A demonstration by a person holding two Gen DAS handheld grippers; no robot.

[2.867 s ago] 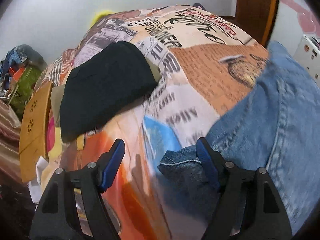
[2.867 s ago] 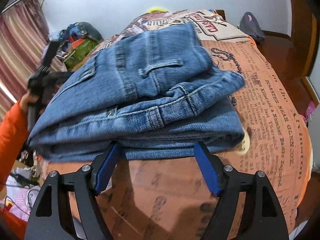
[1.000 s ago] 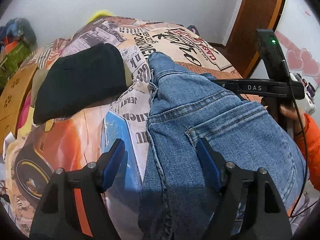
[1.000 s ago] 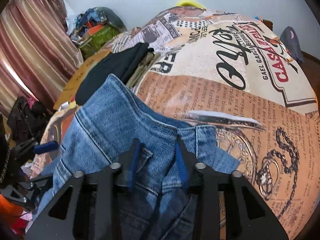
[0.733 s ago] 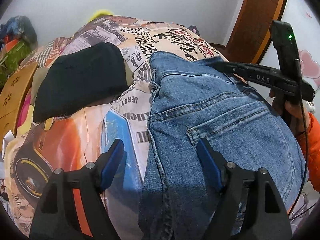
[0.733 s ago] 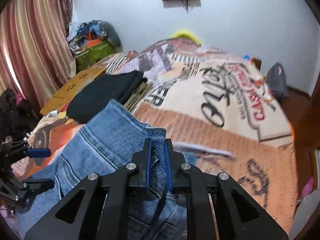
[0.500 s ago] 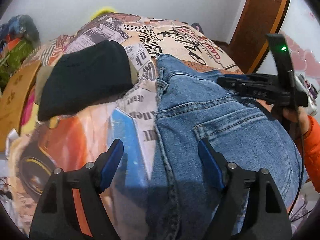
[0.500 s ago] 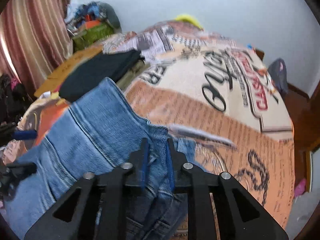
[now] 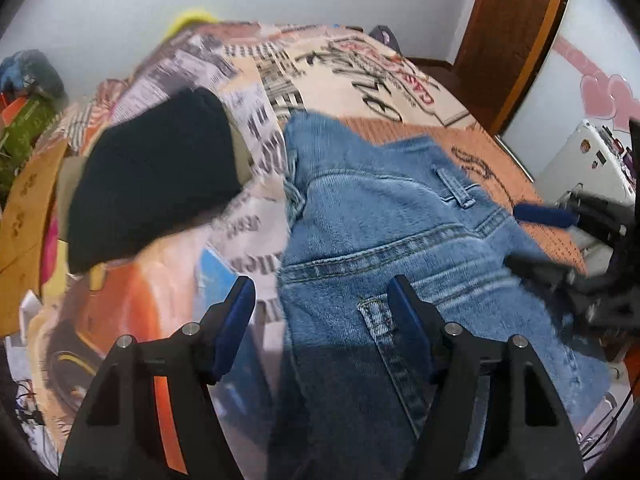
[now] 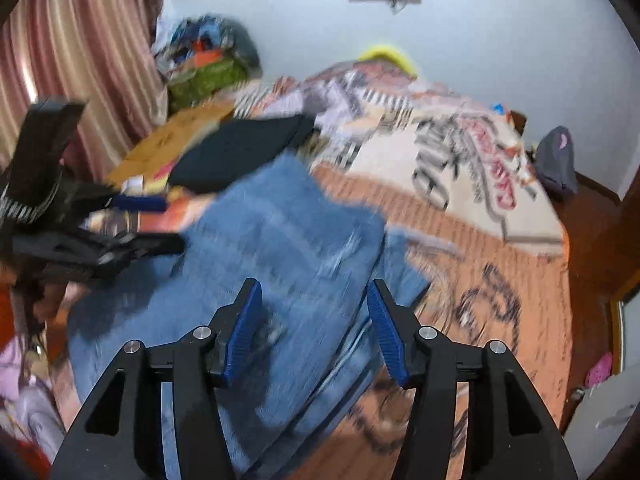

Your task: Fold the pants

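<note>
The bedspread (image 9: 360, 80) is doing most of the talking here. It's printed like old newspaper clippings, with big looping black script and a red word near the far end that I'm reading as "CASA" upside down in the left wrist view, though the rest is too smeared to make out. Lower down it's turning into orange blocks with small print and a chain-like drawing.

The jeans (image 9: 400, 240) are lying folded on the bed, right in the middle of it, mid-blue washed denim with that fuzzy worn nap. Tan topstitching is running along the seams, and a belt loop and a back pocket corner are showing. In the right wrist view the jeans (image 10: 280, 248) are sitting as a stacked bundle, blurred.

Left gripper (image 9: 320, 312) is hovering over the denim's left edge, and its jaws are closing a little, but the blue ribbed pads aren't pressing on anything, so it's released. Right gripper (image 10: 314, 320) is opening its jaws right now above the denim, with the pads clear of the cloth, so it's let go too.

A folded black garment (image 9: 152, 184), soft and matte, is lying just beside the jeans to the left. A striped pinkish curtain (image 10: 80, 60) is hanging on the far left in the right wrist view.
</note>
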